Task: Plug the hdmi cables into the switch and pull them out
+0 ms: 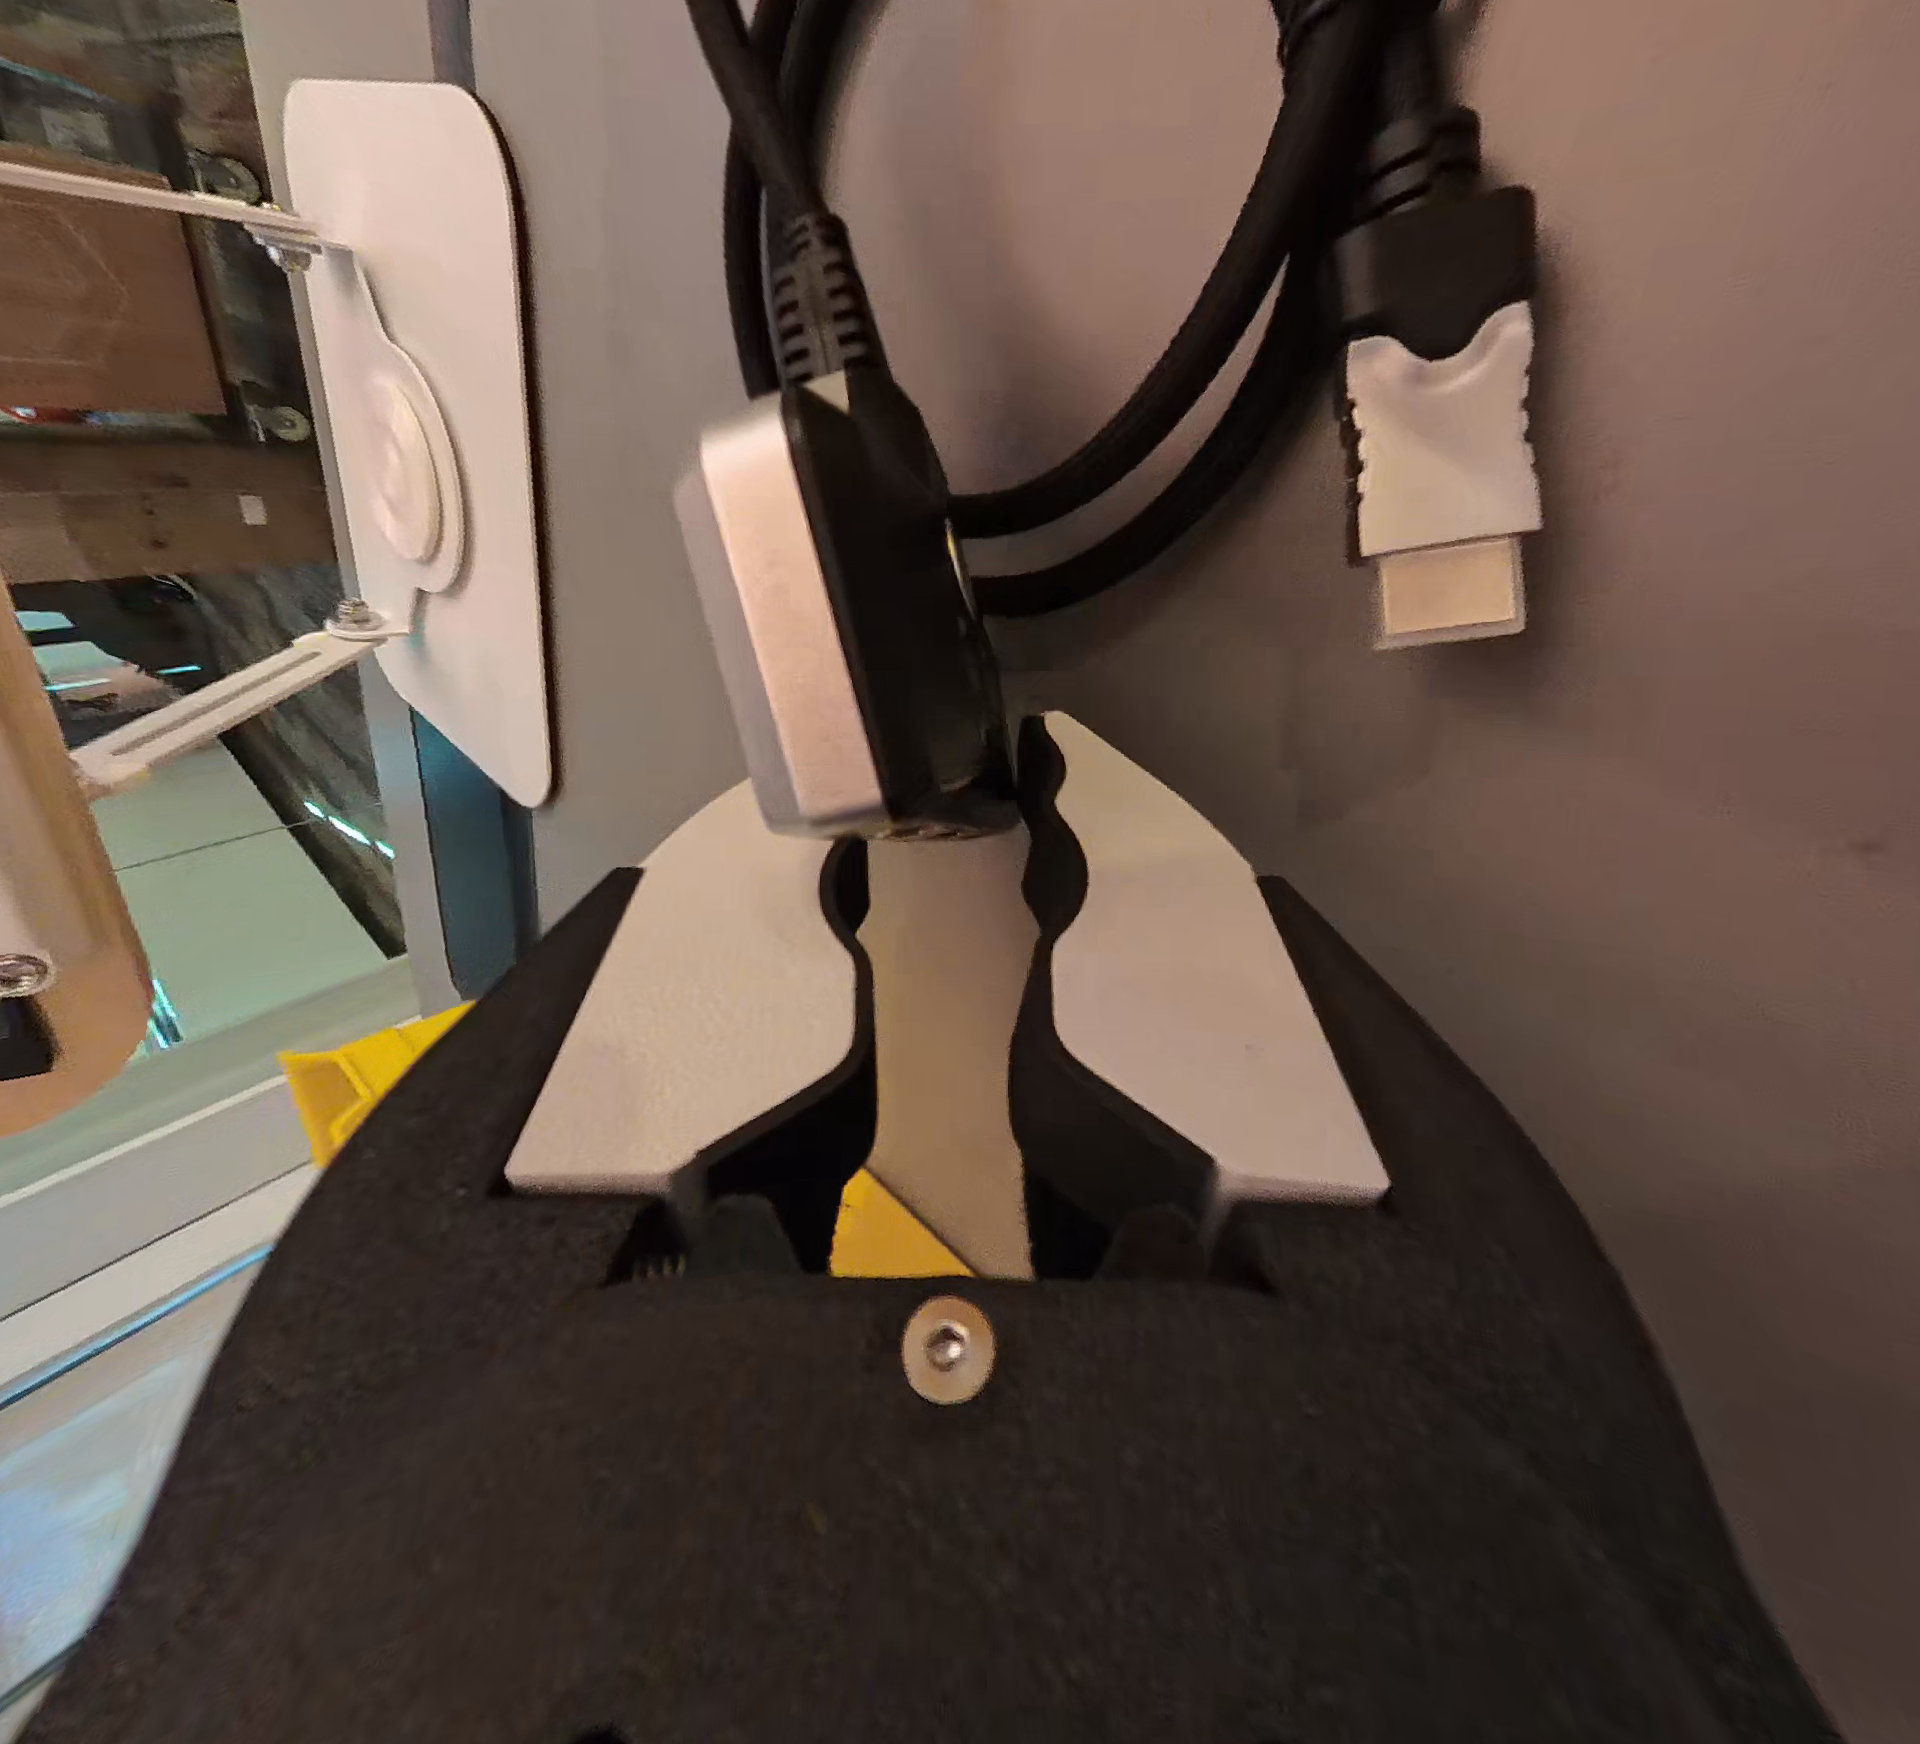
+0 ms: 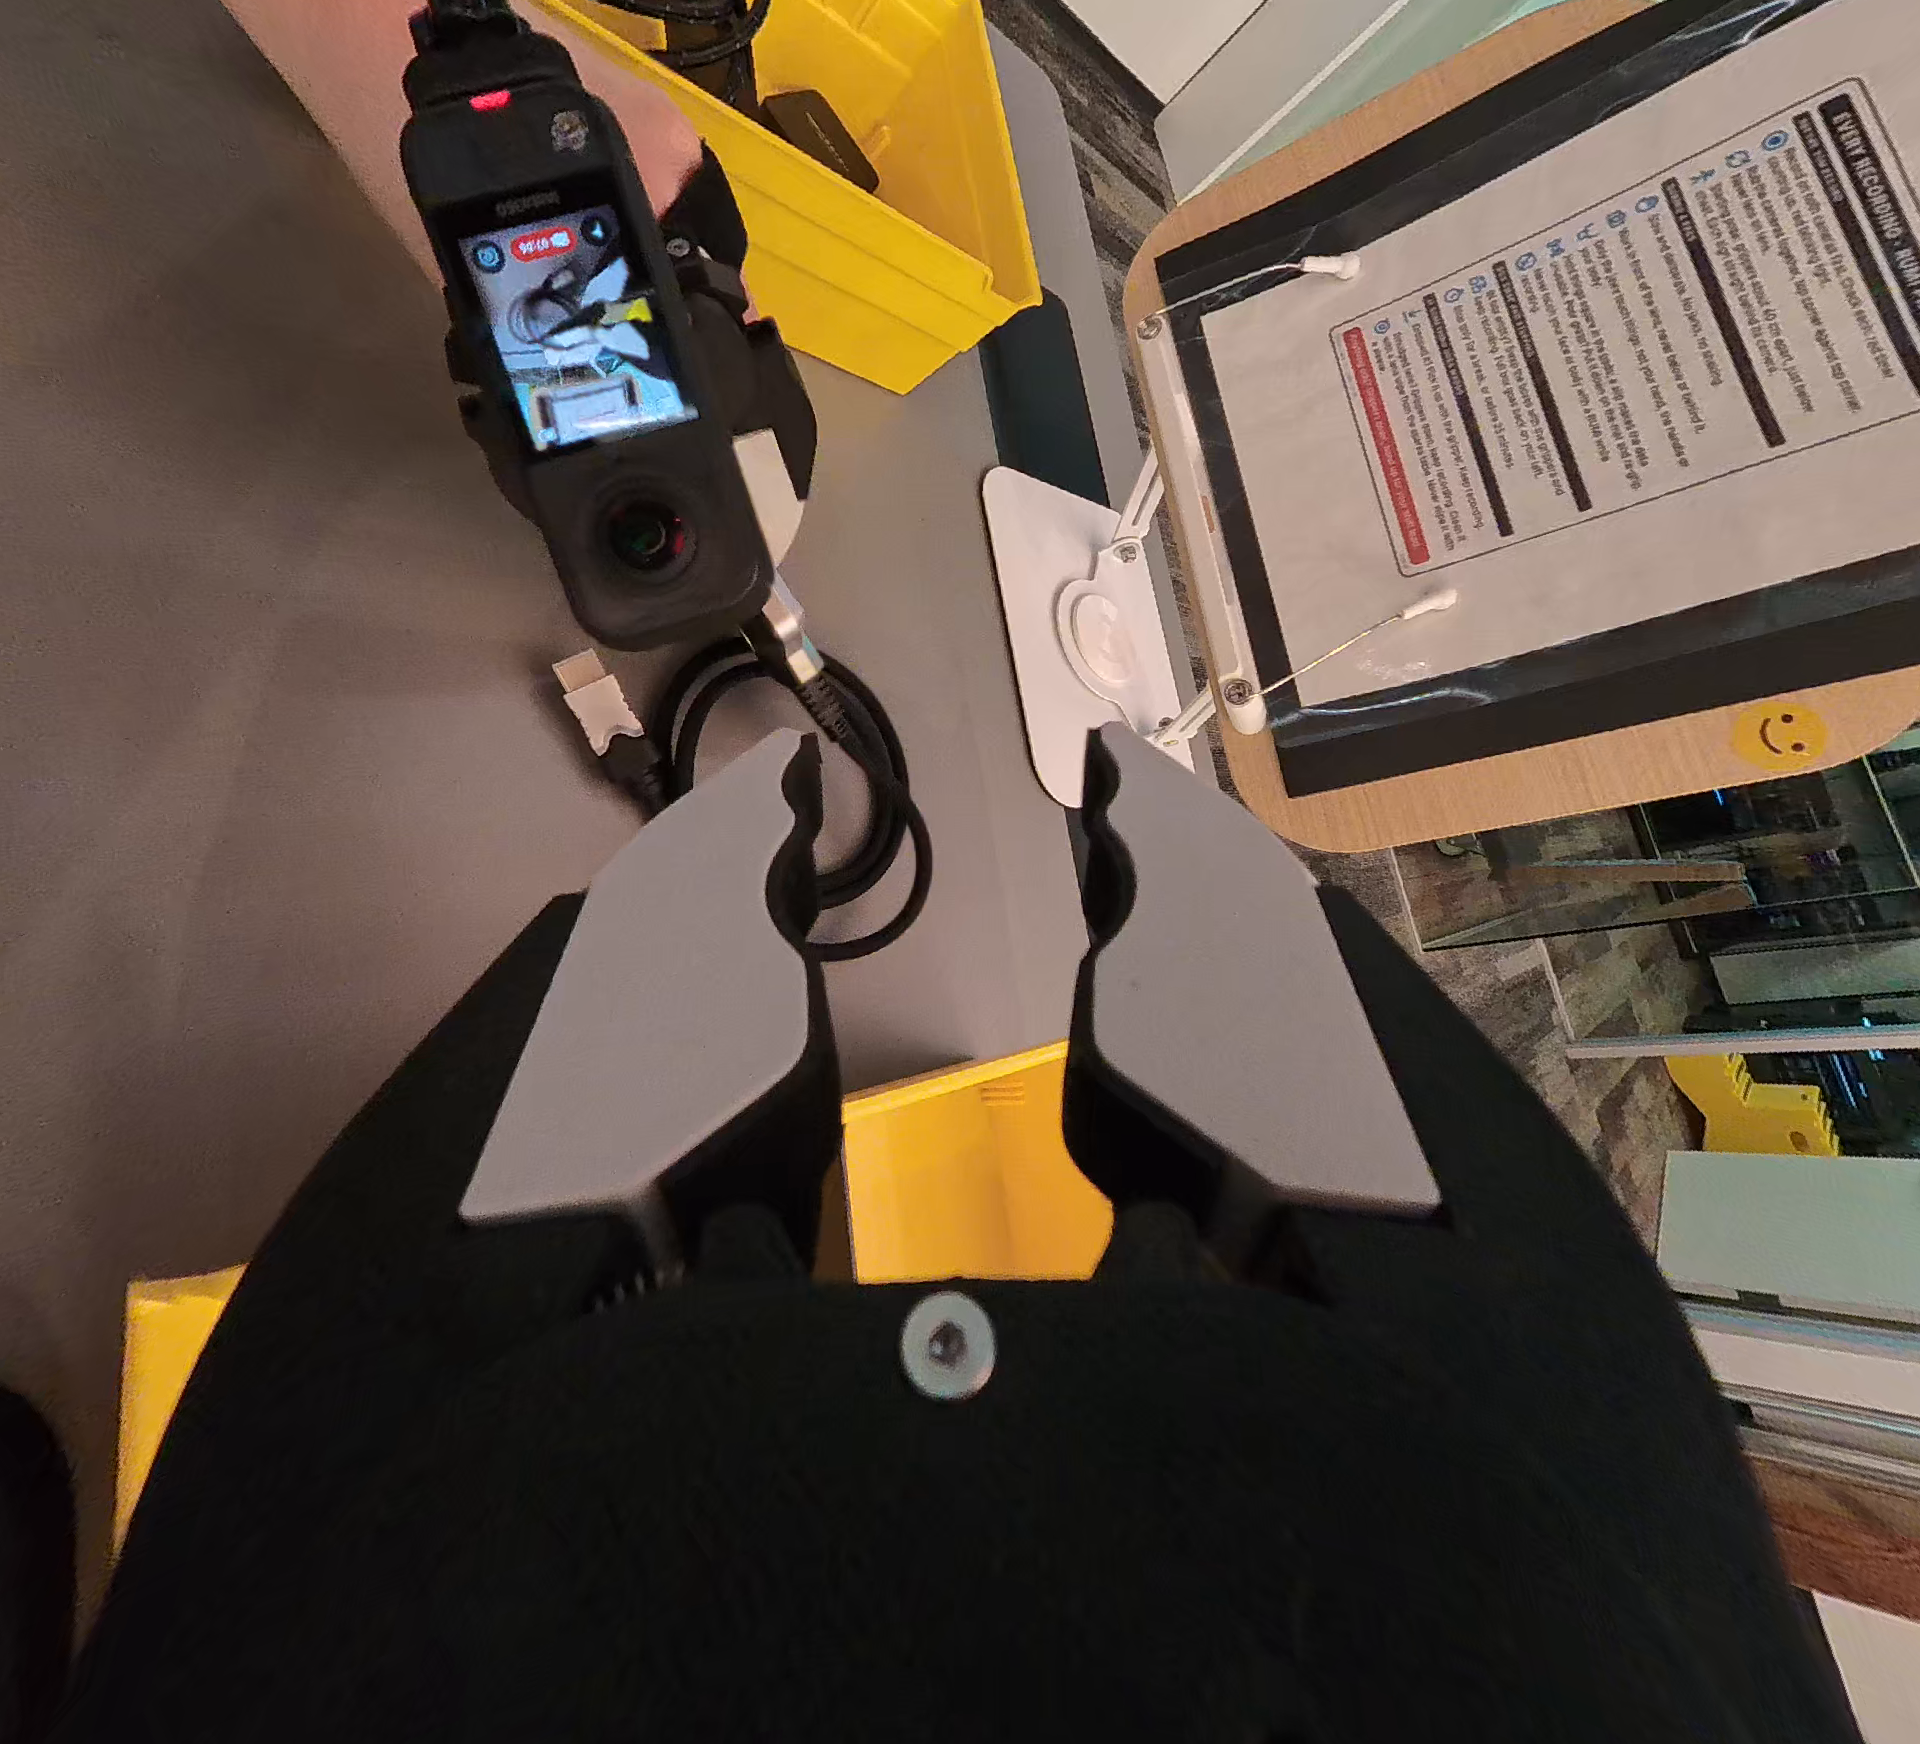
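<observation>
In the left wrist view my left gripper (image 1: 935, 790) is shut on the near end of a small silver-and-black HDMI switch (image 1: 821, 614), held just above the grey table. A black HDMI cable (image 1: 821, 292) is plugged into the switch's far end, and its coil (image 1: 1039, 136) lies behind. A free black-and-white HDMI plug (image 1: 1439, 447) lies on the table to the right. In the right wrist view my right gripper (image 2: 951, 749) is open and empty above the coil (image 2: 894, 842). The left gripper (image 2: 774, 541), the switch (image 2: 790, 629) and the free plug (image 2: 597, 707) lie ahead of it.
A yellow bin (image 2: 883, 167) with more cables and a dark box stands at the table's far side. Another yellow bin (image 2: 966, 1164) lies under my right gripper. A white stand base (image 2: 1049, 614) carries a wooden board with a printed sheet (image 2: 1558, 406) at the right table edge. Some 25 centimetres of space lies between my two pairs of fingers.
</observation>
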`<state>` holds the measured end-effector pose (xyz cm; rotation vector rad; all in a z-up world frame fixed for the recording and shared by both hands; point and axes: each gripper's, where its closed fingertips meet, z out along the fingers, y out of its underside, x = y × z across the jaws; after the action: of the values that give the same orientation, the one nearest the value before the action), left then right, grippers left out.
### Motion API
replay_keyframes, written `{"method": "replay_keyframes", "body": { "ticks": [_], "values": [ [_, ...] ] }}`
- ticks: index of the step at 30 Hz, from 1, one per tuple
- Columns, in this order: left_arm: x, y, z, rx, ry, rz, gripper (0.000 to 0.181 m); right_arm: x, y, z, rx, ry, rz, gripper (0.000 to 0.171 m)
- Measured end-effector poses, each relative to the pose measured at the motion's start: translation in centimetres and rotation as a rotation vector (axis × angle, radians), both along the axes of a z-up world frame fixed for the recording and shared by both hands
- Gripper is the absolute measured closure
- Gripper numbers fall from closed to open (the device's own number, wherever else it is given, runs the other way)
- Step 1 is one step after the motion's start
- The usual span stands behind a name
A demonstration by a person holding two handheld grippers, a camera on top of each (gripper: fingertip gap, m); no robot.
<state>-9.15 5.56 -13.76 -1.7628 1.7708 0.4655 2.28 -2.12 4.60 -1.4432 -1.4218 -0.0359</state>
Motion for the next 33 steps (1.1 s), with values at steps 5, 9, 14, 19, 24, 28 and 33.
{"method": "replay_keyframes", "body": {
  "ticks": [5,9,14,19,24,28,33],
  "values": [
    [-1.1,-0.6,-0.2,-0.091,-0.029,0.063,0.149,0.7,0.3,-0.4,-0.017,0.001,-0.02,0.122],
    [-1.6,-1.3,-0.1,-0.157,-0.073,0.106,0.142,1.1,0.5,-0.4,-0.021,0.005,-0.033,0.122],
    [-1.9,-1.3,-0.1,-0.198,-0.123,0.181,0.135,1.5,0.6,-0.5,-0.022,0.008,-0.043,0.122],
    [-2.7,-1.1,-0.6,-0.302,-0.216,0.354,0.136,1.7,0.8,-0.8,-0.03,0.0,-0.051,0.122],
    [-3.2,-1.4,-1.4,-0.409,-0.284,0.465,0.146,1.8,1.0,-1.3,-0.044,-0.019,-0.06,0.122],
    [-3.3,-2.1,-1.3,-0.488,-0.349,0.494,0.149,1.8,1.3,-1.8,-0.054,-0.038,-0.07,0.122],
    [-3.8,-4.5,-0.7,-0.544,-0.388,0.482,0.152,2.4,1.7,-2.4,-0.064,-0.058,-0.095,0.122]
  ]
}}
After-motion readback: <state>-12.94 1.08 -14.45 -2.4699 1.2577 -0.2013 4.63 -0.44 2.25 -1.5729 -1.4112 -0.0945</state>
